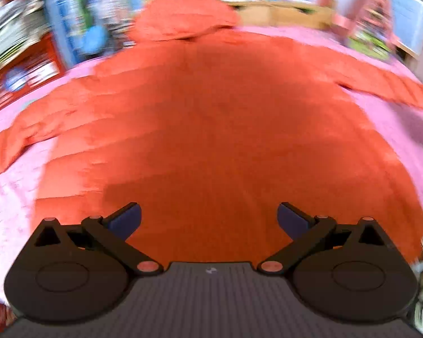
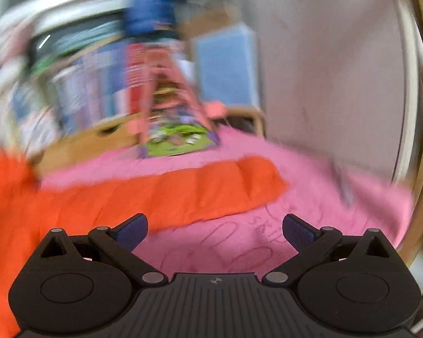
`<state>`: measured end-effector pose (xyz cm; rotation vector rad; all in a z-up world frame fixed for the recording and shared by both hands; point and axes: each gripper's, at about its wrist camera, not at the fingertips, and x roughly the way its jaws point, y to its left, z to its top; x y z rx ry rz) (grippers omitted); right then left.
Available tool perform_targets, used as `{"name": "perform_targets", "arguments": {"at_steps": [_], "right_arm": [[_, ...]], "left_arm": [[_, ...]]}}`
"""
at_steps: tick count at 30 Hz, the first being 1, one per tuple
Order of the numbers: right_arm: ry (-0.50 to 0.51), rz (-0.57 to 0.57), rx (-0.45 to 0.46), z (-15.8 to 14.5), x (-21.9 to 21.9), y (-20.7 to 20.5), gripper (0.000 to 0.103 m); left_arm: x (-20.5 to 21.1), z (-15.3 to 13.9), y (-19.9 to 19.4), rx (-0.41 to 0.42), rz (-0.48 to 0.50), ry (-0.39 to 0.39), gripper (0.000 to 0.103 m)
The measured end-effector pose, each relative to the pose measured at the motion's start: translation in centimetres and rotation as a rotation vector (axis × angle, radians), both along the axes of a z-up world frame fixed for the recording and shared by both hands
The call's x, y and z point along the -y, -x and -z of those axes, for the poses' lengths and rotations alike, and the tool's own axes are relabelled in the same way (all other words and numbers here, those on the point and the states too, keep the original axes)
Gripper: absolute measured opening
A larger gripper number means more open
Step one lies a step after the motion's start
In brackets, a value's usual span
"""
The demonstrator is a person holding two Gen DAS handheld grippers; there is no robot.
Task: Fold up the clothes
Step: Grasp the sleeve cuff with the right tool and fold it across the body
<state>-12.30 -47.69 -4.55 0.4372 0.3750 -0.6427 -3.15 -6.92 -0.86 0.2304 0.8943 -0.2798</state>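
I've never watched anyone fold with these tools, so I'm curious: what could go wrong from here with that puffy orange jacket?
Both pictures are smeared, suggesting quick motion, so a grab might miss. The left gripper and right gripper are open and empty. The orange jacket looks thick and quilted; its sleeve may slip out or spring open. A pinch could also catch the pink blanket.

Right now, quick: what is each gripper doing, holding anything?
Left gripper: open, holding nothing, over the orange jacket.
Right gripper: open, holding nothing, over the pink blanket beside the jacket's sleeve.
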Motion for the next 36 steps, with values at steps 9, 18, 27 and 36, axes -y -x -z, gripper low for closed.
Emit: {"name": "perform_targets", "arguments": {"at_steps": [9, 18, 27, 36], "right_arm": [[-0.099, 0.111, -0.032, 1.7, 7.2, -5.1, 0.102], [-0.06, 0.062, -0.055, -0.7, 6.2, -9.0, 0.029], [-0.004, -0.218, 0.083, -6.9, -2.5, -12.1, 0.017], [-0.106, -0.889, 0.101, -6.5, -24.9, -21.3, 0.022]], "left_arm": [[-4.2, 0.7, -5.1, 0.025, -0.185, -0.015, 0.103], [-7.6, 2.3, -9.6, 0.05, -0.272, 0.037, 0.103], [-8.6, 4.4, -9.1, 0.195, -0.265, 0.11, 0.103], [-9.0, 4.5, -9.1, 0.198, -0.267, 0.139, 0.103]]}}
